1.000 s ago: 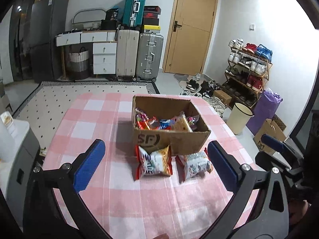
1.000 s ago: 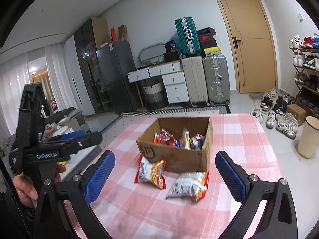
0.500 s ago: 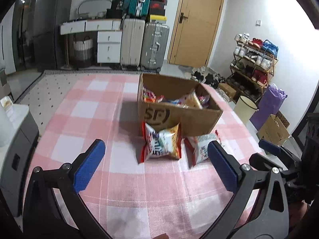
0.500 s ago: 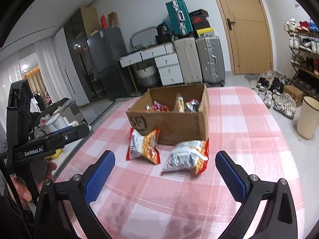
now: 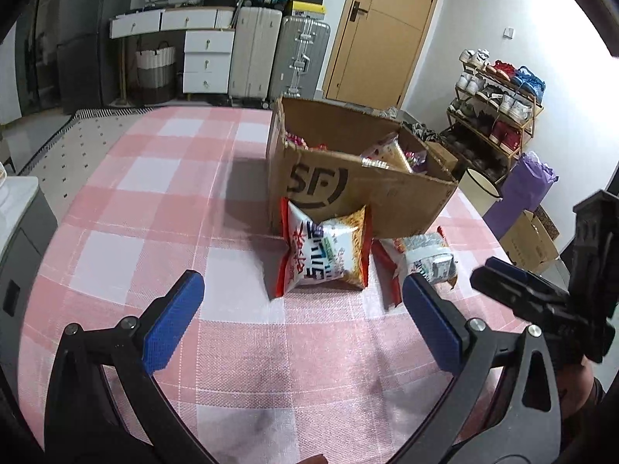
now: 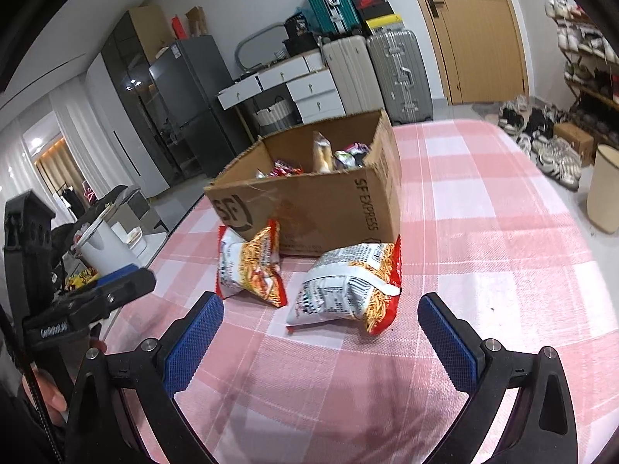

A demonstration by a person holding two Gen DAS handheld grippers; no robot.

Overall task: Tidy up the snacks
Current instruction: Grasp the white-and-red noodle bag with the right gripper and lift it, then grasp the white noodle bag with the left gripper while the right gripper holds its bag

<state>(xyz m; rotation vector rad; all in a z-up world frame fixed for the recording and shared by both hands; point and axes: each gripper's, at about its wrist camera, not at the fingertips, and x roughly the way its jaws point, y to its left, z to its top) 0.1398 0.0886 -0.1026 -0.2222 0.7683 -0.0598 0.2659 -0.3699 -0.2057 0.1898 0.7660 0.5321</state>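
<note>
A brown cardboard box (image 5: 371, 193) (image 6: 329, 201) with several small snacks inside stands on the pink checked tablecloth (image 5: 154, 201). Two red-and-white snack bags lie in front of it: the left bag (image 5: 325, 251) (image 6: 251, 266) leans on the box, the right bag (image 5: 421, 259) (image 6: 348, 282) lies flat. My left gripper (image 5: 301, 321) is open and empty, just short of the left bag. My right gripper (image 6: 321, 340) is open and empty, just short of the right bag. Each gripper also shows at the edge of the other's view.
Suitcases (image 5: 278, 54), white drawers (image 5: 209, 58) and a wooden door (image 5: 383, 31) stand at the back. A shoe rack (image 5: 499, 108) and a cream bin (image 5: 479, 193) stand to the right of the table. A white appliance (image 6: 104, 247) stands to the left.
Both grippers have moved down and forward toward the table; the two snack bags and the box now look larger and closer. Both stay open.
</note>
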